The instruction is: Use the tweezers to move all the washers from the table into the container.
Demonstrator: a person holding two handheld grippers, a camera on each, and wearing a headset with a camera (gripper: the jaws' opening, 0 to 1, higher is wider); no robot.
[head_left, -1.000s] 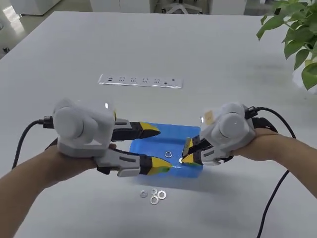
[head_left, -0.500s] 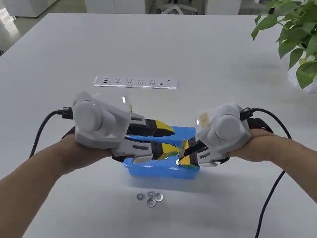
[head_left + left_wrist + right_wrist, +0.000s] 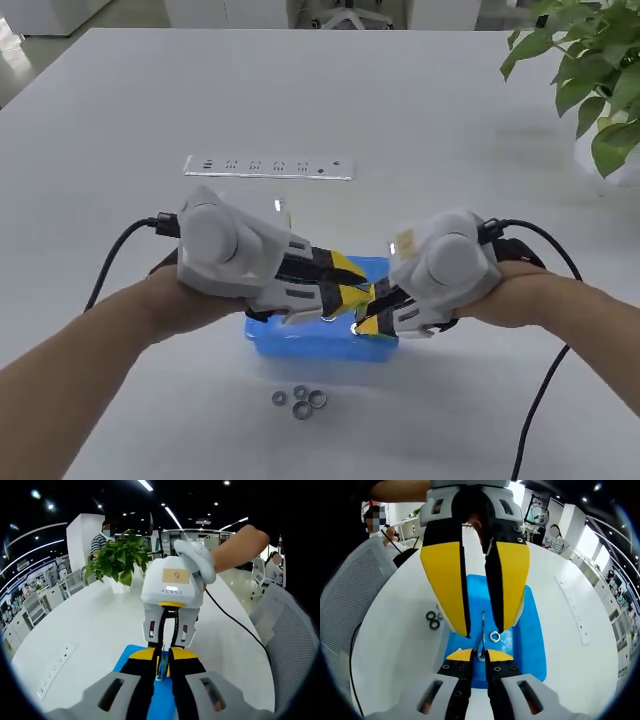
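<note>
The blue container (image 3: pixel 300 342) sits on the white table, with both grippers meeting tip to tip above it. My right gripper (image 3: pixel 362 318) is shut on the rear end of the thin metal tweezers (image 3: pixel 483 629), seen between its yellow tips (image 3: pixel 480 655). Facing it, my left gripper (image 3: pixel 352 286) has its jaws closed in around the tweezers (image 3: pixel 159 672), almost touching (image 3: pixel 164 656). One washer (image 3: pixel 494 636) lies inside the container (image 3: pixel 530 630). Several washers (image 3: pixel 300 401) lie in a small cluster on the table in front of the container, also beside it (image 3: pixel 433 620).
A white power strip (image 3: pixel 268 166) lies farther back on the table. A leafy plant (image 3: pixel 590 70) stands at the far right. Cables trail from both grippers towards me. A mesh chair (image 3: pixel 350 580) and people are beyond the table.
My left gripper moved right to the right gripper and its wide-open jaws closed in around the tweezers. The right gripper stayed over the container. The camera shifted slightly.
</note>
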